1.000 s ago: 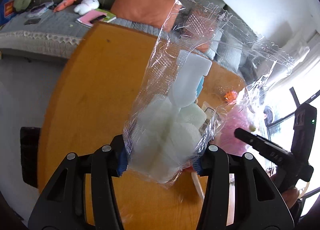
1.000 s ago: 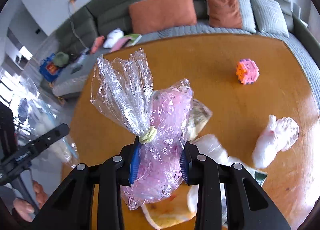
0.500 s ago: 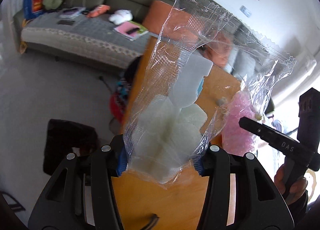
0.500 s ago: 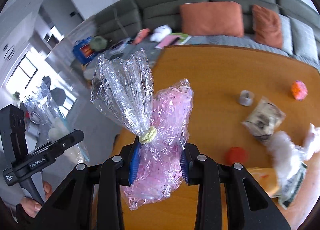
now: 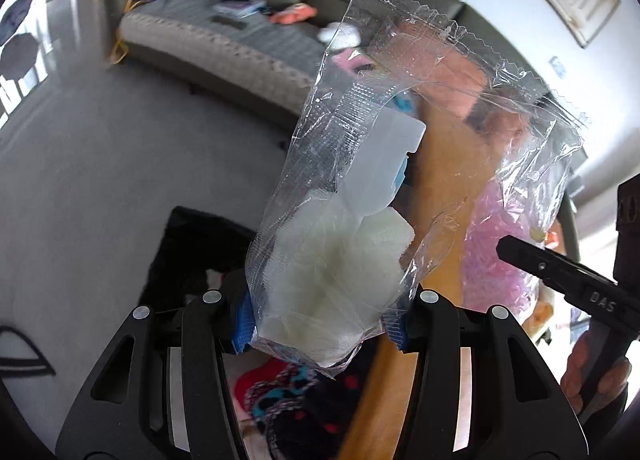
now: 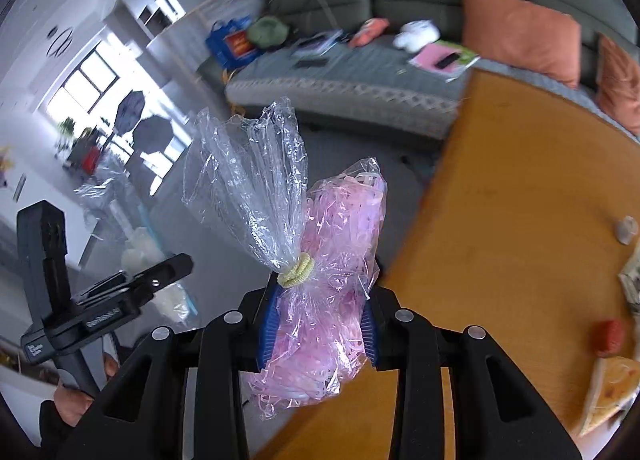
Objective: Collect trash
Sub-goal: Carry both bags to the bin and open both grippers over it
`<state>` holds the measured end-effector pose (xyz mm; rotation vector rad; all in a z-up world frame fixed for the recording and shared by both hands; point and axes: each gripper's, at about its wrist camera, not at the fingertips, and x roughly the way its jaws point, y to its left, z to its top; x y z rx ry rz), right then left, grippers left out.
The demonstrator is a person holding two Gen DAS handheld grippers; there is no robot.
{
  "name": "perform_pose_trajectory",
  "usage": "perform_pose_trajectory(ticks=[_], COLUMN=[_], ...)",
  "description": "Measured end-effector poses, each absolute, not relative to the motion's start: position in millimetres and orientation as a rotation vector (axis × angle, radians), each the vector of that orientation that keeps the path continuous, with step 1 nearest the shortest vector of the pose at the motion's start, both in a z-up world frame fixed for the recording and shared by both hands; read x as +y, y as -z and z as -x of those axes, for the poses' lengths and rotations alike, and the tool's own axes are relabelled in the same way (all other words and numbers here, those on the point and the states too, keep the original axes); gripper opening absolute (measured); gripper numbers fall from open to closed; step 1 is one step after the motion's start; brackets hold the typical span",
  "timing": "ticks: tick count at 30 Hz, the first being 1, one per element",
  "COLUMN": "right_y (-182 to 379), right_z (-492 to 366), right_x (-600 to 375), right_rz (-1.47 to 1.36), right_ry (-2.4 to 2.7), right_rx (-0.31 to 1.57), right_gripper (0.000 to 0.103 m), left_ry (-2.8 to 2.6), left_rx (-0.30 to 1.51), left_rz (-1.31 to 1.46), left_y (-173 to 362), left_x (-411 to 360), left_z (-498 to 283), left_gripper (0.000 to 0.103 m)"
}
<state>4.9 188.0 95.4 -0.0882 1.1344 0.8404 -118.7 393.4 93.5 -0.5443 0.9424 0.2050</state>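
Observation:
In the left wrist view my left gripper point(image 5: 320, 324) is shut on a clear plastic bag of white foam pieces point(image 5: 340, 260), which stands up between the blue pads. It hangs past the table's left edge, over the grey floor. My right gripper point(image 6: 318, 328) is shut on a clear bag of pink shredded paper point(image 6: 336, 272) tied with a yellow band point(image 6: 298, 270). That bag hovers at the edge of the wooden table point(image 6: 520, 219). The pink bag point(image 5: 492, 260) and the right gripper's black body also show at the right of the left wrist view.
A black bin point(image 5: 188, 256) sits on the floor below the left gripper, beside patterned fabric point(image 5: 288, 392). More trash lies at the table's right: a red lump point(image 6: 610, 336), a crumpled wrapper point(image 6: 632, 280), a grey scrap point(image 6: 626, 227). A grey sofa point(image 6: 360, 67) with orange cushions stands behind.
Both grippers have swept left off the table with their bags still held. The table has slid to the right of both views; floor and the black bin have come into sight.

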Motion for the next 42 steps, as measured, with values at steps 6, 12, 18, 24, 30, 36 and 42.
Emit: perform_pose_trajectory(ticks=[6,12,18,24,30,36,42], right_y=[-74,-62,-58,-55,-64,-82,-102], right_z=[12,20,18,18,17,18,15], right_x=[253,294,315,317,299,261,204], right_rz=[0.154,0.141,0.137,0.107,0.066,0.026,-0.015], right_ry=[-0.91,-0.922,-0.9,-0.905,-0.903,-0.906,-0.864], right_rx=[1.193,1.251,1.271,1.295,1.291,1.248,1.188], right_gripper=[0.037,0.089,0.09,0.09,0.09,0.09,0.09], left_ry=[-0.267,-0.307,-0.431,-0.454,-0.435,-0.384,-0.302], left_rx=[0.995,1.091,1.164,1.144,1.114,1.092,1.088], left_rz=[0.575,0.583,0.692,0.727,0.739,0.692,0.616], left_y=[-70,-42,-16,-14,-27,-49,-72], left_x=[436,467,497,512,511,475,418], left_z=[136,137,145,161,164,155,129], left_gripper=[0.05,0.097,0.097,0.097,0.097,0.097,0.097])
